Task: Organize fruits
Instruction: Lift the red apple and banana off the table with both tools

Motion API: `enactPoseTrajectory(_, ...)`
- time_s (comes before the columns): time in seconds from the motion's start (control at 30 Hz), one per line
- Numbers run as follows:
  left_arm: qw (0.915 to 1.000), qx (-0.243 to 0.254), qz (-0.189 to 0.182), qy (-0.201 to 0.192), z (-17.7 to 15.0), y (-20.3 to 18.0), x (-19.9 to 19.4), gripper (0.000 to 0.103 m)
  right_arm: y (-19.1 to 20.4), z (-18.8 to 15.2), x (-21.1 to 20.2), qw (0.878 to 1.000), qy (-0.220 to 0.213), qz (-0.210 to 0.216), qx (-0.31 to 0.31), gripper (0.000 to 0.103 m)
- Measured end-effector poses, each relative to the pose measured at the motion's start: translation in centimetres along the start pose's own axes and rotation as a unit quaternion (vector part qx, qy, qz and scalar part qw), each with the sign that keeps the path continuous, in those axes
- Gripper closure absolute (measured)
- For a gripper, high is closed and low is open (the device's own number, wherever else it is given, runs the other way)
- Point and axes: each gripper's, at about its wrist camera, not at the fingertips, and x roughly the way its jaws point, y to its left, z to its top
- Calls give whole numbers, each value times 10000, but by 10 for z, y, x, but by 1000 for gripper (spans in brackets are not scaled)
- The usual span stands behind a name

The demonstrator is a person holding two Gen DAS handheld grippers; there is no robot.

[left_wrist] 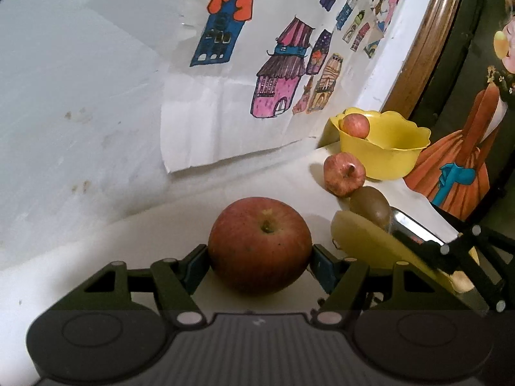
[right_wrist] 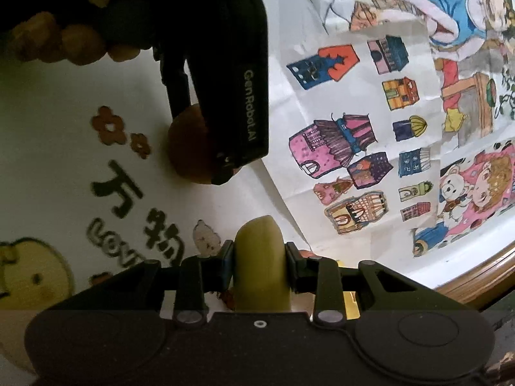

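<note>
A large red apple (left_wrist: 260,244) rests on the white tabletop, with my left gripper (left_wrist: 259,259) shut on it, both pads pressed to its sides. At the right stands a yellow scalloped bowl (left_wrist: 396,157) with a small apple (left_wrist: 355,124) inside. Another small apple (left_wrist: 344,173) and a brown kiwi (left_wrist: 370,207) lie in front of the bowl. My right gripper (right_wrist: 259,257) is shut on a pale yellow banana (right_wrist: 260,251); the banana (left_wrist: 367,241) lies just right of the large apple. In the right wrist view the left gripper's black body (right_wrist: 244,96) covers most of the large apple (right_wrist: 186,148).
A creased child's drawing of coloured houses (left_wrist: 257,64) hangs behind the fruit. A wooden frame edge (left_wrist: 425,32) and a poster with an orange dress (left_wrist: 466,148) bound the right side. The tablecloth (right_wrist: 64,148) carries printed flowers and characters. Brown beads (right_wrist: 48,38) show at top left.
</note>
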Motion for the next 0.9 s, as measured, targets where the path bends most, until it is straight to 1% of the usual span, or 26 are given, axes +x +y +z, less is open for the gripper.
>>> enactPoseTrajectory(0.2,10000,69,-49,10,-11,-5,-18,31,13,-4,-37,9999,-120,-4,64,69)
enactPoseTrajectory(0.3,9999,135,-69,-17,-16,-7,-27,31,24,-7,-58,9997,-167,131,142,68)
enactPoseTrajectory(0.43,9998,182,-129,-16,-22,-12,-34,31,32,-10,-74,9976,-73,416,545,67)
enactPoseTrajectory(0.53,9997,208,-162,-4,-25,-15,-37,31,25,-10,-75,9927,32,641,1019,66)
enactPoseTrajectory(0.63,9996,220,-186,-10,-26,-17,-39,31,14,-12,-71,9815,130,948,1659,67)
enactPoseTrajectory(0.7,9996,224,-195,-24,-27,-17,-41,31,3,-15,-66,9685,194,1199,2172,67)
enactPoseTrajectory(0.73,9995,229,-197,-35,-28,-17,-42,31,-3,-16,-62,9603,223,1333,2439,66)
enactPoseTrajectory(0.8,9995,236,-202,-63,-28,-17,-44,31,-14,-19,-53,9401,283,1548,3025,65)
enactPoseTrajectory(0.9,9994,256,-214,-118,-28,-18,-47,31,-23,-22,-40,9158,354,1697,3622,61)
